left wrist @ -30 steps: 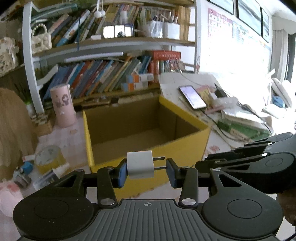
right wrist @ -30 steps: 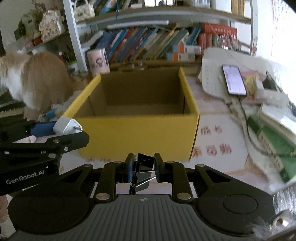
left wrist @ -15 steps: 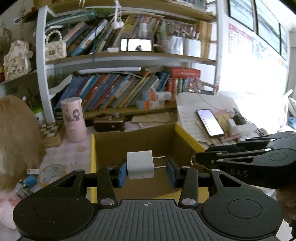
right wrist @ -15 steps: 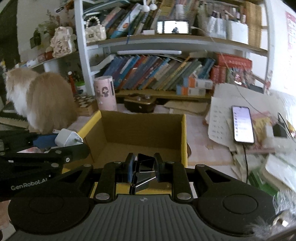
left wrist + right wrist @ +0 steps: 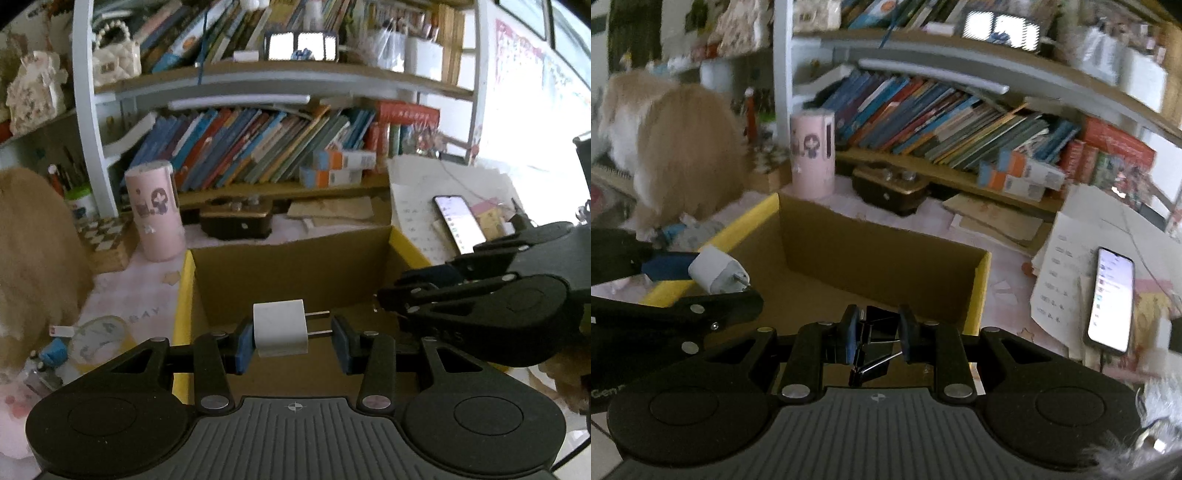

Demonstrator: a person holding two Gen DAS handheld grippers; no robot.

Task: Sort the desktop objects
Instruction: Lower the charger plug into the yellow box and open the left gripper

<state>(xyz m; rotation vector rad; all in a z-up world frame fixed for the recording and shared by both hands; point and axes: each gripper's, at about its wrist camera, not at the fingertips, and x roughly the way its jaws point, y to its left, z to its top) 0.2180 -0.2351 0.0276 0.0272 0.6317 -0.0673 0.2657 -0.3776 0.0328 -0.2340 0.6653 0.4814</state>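
Note:
My left gripper is shut on a white charger plug, its two prongs against the right pad. It hangs over the near edge of an open cardboard box with yellow rims. My right gripper is shut on a black binder clip, also above the box. The two grippers are side by side: the right gripper shows at the right of the left wrist view, and the charger plug at the left of the right wrist view. The part of the box floor that shows looks bare.
A fluffy tan cat stands left of the box. Behind the box are a pink cylinder, a dark small case and a full bookshelf. A lit phone lies on papers at the right. Small clutter sits at the left.
Both grippers have moved forward from in front of the box to above its opening. Each keeps its hold, and the right one has rolled.

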